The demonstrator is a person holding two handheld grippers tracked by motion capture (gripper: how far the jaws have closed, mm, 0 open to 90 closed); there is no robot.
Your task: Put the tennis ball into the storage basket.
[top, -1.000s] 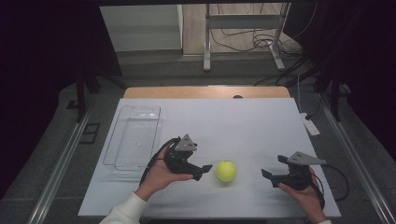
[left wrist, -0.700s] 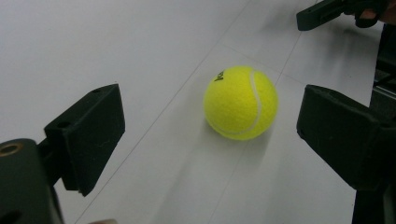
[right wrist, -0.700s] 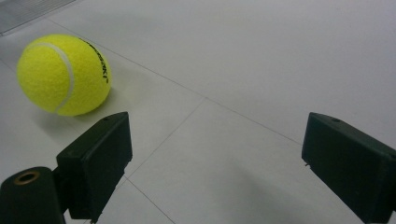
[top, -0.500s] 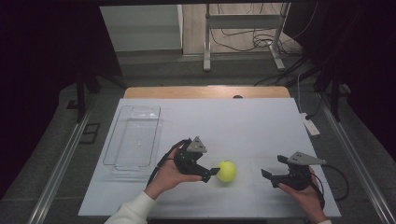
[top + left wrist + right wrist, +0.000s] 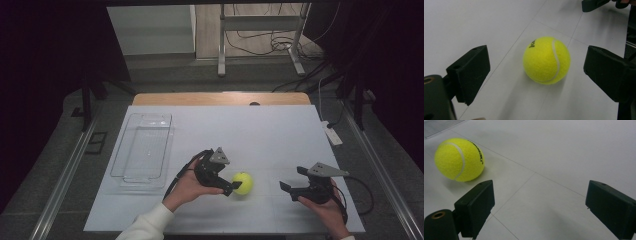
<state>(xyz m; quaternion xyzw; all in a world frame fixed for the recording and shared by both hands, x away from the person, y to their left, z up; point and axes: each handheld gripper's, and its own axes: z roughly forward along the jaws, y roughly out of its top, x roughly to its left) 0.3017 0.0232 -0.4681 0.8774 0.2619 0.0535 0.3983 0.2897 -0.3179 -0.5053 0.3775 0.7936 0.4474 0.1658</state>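
Note:
A yellow tennis ball (image 5: 242,183) rests on the white table top, near the front and a little left of centre. My left gripper (image 5: 234,184) is right against its left side. In the left gripper view the ball (image 5: 546,60) lies between the two black jaws, which stand wide apart and clear of it; the left gripper (image 5: 536,67) is open. My right gripper (image 5: 294,179) is held low over the table to the right of the ball, also open. In the right gripper view the ball (image 5: 459,159) is off to the upper left, beyond the right gripper (image 5: 541,202).
A clear plastic tray (image 5: 145,150) stands empty at the left of the table. A white power strip (image 5: 332,134) lies at the right edge. The other gripper's jaw (image 5: 596,4) shows at the top right of the left gripper view.
My left gripper has moved to the right, up to the ball, so that its open jaws now flank it. The ball and the right gripper have stayed put.

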